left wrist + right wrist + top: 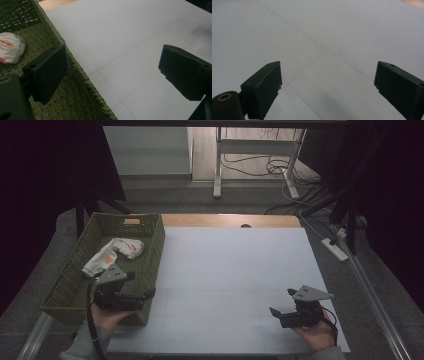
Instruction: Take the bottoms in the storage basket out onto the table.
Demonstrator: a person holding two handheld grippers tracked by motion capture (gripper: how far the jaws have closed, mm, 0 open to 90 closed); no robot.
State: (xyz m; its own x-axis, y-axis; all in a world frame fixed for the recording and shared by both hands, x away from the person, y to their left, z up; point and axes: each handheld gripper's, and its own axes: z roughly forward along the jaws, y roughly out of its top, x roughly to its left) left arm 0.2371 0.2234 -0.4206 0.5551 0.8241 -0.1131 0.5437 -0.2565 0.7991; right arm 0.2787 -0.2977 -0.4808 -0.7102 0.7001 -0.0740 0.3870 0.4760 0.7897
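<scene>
A green woven basket point(70, 280) stands on the left side of the table. Inside it lies a white patterned sock point(115, 252), whose rounded end point(10, 47) appears at the left in the left gripper view. My left gripper point(141, 285) hovers over the basket's right rim point(82, 77), open, one jaw above the basket and the other above the white tabletop. My right gripper point(282, 302) is near the table's front right, open with nothing between its jaws, and in the right gripper view point(327, 82) it faces bare white tabletop.
The white tabletop point(235, 275) has a wooden strip point(230, 220) along its far edge. Beyond the table are desk legs and cables point(270, 167) on the floor, and a power strip point(336, 249) at the right. Dark curtains hang on both sides.
</scene>
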